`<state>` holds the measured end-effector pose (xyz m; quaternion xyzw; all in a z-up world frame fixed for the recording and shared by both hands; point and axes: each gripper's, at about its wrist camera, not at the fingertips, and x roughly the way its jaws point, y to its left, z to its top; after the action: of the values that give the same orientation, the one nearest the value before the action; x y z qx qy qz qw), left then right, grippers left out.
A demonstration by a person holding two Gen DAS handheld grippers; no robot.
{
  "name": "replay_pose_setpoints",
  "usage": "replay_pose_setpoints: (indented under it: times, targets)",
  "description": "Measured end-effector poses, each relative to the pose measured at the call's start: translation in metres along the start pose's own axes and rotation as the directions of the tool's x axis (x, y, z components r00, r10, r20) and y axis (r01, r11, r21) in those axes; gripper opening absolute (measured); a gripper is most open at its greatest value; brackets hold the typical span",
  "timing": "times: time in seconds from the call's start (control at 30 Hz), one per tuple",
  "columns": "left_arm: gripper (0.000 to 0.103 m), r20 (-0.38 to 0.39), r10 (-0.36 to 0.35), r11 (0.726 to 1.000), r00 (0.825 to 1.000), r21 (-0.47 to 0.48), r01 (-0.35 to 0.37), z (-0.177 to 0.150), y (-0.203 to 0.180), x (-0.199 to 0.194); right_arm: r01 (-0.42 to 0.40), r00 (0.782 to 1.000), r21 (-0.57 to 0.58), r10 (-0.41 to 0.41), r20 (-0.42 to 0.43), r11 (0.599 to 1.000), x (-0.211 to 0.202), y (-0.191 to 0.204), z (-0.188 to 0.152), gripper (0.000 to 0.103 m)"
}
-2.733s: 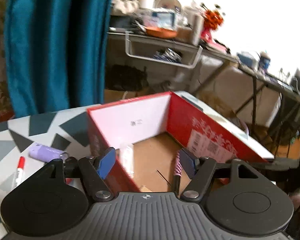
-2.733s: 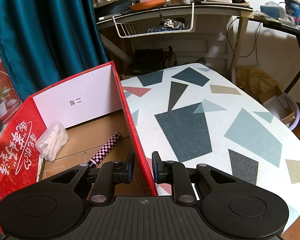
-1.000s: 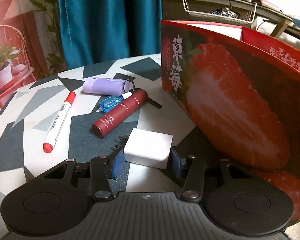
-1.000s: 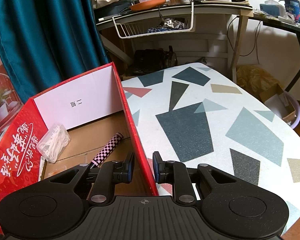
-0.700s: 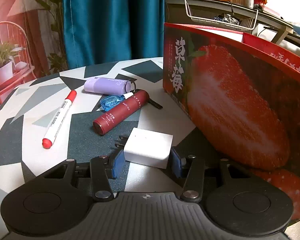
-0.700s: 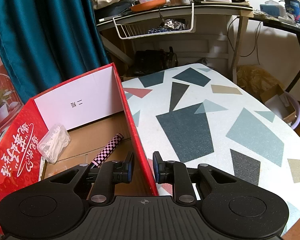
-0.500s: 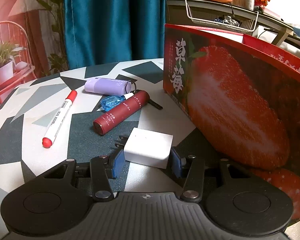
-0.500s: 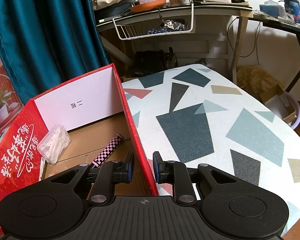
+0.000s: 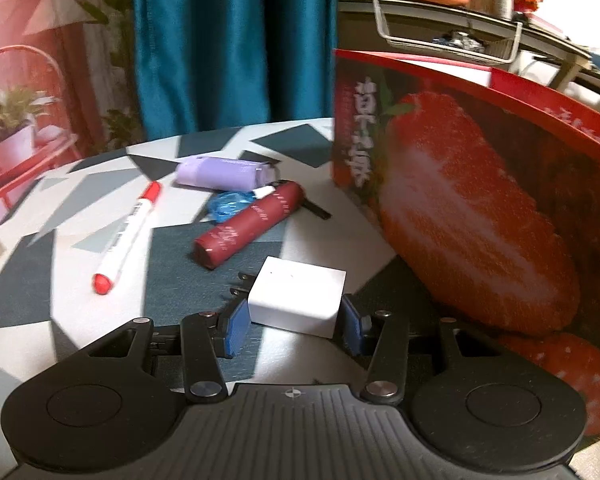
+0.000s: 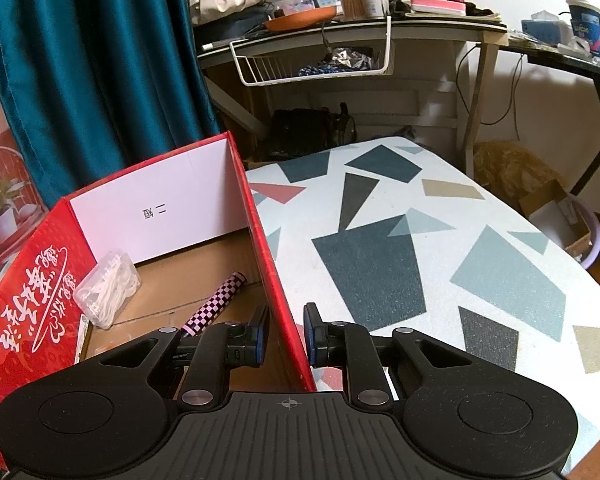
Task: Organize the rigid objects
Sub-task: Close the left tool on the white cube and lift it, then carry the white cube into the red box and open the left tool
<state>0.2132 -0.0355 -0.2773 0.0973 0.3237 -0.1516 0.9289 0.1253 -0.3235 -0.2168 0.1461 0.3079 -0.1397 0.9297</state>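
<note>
White charger (image 9: 296, 298) on bench (image 9: 100, 184), beside red box (image 9: 480, 216), clamped between left gripper (image 9: 292, 326) pads. Right gripper (image 10: 286, 336) nearly closed, jaws astride box wall; whether wall is pinched cannot be told.

White charger (image 9: 296, 298) (blurred: perhaps purple case (image 9: 225, 173)).

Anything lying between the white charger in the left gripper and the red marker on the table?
Nothing. In the left wrist view the stretch of table between the white charger and red marker is bare; the maroon tube lies farther back.
</note>
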Motion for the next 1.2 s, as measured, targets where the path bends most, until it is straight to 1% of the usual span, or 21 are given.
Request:
replay_pose_setpoints:
  times: [0.17, 0.27, 0.37, 0.47, 0.6, 0.7, 0.77, 0.83, 0.9, 1.0, 1.1, 1.2]
  targets:
    - [0.051, -0.009, 0.015, 0.997, 1.000, -0.080, -0.016, 0.004, 0.016, -0.003, -0.001, 1.000, 0.000, 0.001, 0.000, 1.000, 0.000, 0.000, 0.000, 0.017]
    - [0.051, 0.004, 0.014, 0.996, 1.000, -0.083, -0.013, 0.013, 0.021, -0.010, -0.001, 1.000, 0.000, 0.001, 0.002, 1.000, 0.000, 0.000, 0.000, 0.017]
    - [0.051, 0.031, 0.001, 0.998, 1.000, -0.070, 0.001, 0.028, 0.022, -0.020, -0.001, 1.000, 0.003, 0.001, 0.002, 1.000, 0.000, 0.000, 0.000, 0.017]
    - [0.051, 0.097, -0.004, 1.000, 0.995, -0.015, 0.006, 0.049, 0.017, -0.034, -0.001, 1.000, 0.003, 0.001, 0.002, 1.000, 0.000, 0.000, 0.000, 0.017]
    - [0.051, 0.190, -0.066, 0.998, 0.979, 0.024, 0.063, 0.081, 0.009, -0.053, -0.002, 1.000, 0.004, 0.002, 0.003, 1.000, 0.000, 0.000, 0.000, 0.017]
    - [0.051, 0.228, -0.124, 0.991, 0.966, 0.085, 0.107, 0.101, -0.006, -0.063, -0.002, 1.000, 0.004, 0.002, 0.003, 1.000, 0.000, 0.000, 0.000, 0.017]
    - [0.051, 0.223, -0.166, 0.982, 0.961, 0.127, 0.140, 0.109, -0.019, -0.065, -0.002, 1.000, 0.004, 0.002, 0.004, 1.000, 0.000, 0.000, 0.000, 0.017]
    - [0.051, 0.205, -0.177, 0.975, 0.963, 0.170, 0.143, 0.113, -0.033, -0.064, -0.003, 1.000, 0.004, 0.003, 0.004, 1.000, 0.000, 0.000, 0.000, 0.017]
    - [0.051, 0.183, -0.206, 0.966, 0.961, 0.198, 0.169, 0.114, -0.045, -0.062, -0.003, 1.000, 0.004, 0.003, 0.004, 1.000, 0.000, 0.000, 0.000, 0.017]
    - [0.051, 0.136, -0.254, 0.945, 0.957, 0.244, 0.217, 0.111, -0.060, -0.057, -0.003, 1.000, 0.005, 0.003, 0.004, 1.000, 0.000, 0.000, 0.000, 0.017]
    - [0.051, 0.089, -0.274, 0.926, 0.958, 0.294, 0.237, 0.100, -0.071, -0.051, -0.005, 1.000, 0.007, 0.005, 0.005, 1.000, 0.000, 0.000, 0.000, 0.017]
    - [0.051, 0.054, -0.286, 0.915, 0.957, 0.311, 0.256, 0.093, -0.073, -0.046, -0.006, 1.000, 0.009, 0.006, 0.006, 1.000, 0.000, 0.000, 0.000, 0.017]
